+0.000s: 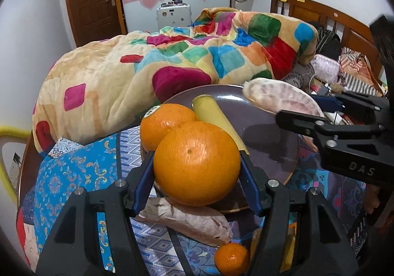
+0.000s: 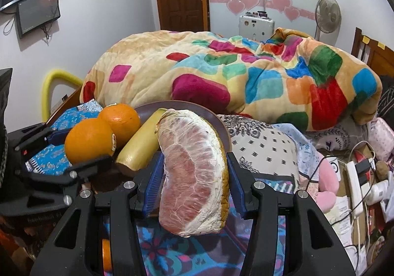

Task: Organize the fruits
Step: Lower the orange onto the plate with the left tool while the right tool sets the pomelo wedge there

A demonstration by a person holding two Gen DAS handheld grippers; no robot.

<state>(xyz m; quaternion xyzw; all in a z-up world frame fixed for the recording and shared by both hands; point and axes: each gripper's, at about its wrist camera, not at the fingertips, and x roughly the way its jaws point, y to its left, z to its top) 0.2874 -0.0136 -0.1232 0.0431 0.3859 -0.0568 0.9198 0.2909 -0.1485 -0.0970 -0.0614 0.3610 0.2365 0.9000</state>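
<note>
Your left claw (image 1: 197, 165) clamps orange (image 1: 197, 162); right claw (image 2: 194, 170) clamps pomelo wedge (image 2: 194, 172), plate (image 1: 266, 133) at 12 o'clock.

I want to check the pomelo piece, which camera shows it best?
The right wrist view: the pomelo wedge fills the centre, flesh facing the camera. The left wrist view shows only its far end above the plate.

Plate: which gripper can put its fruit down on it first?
Probably the left. Its orange already hangs over the near edge of the plate, beside another orange. The right gripper holds its pomelo wedge nearer the plate's far side, and seems higher up.
</note>
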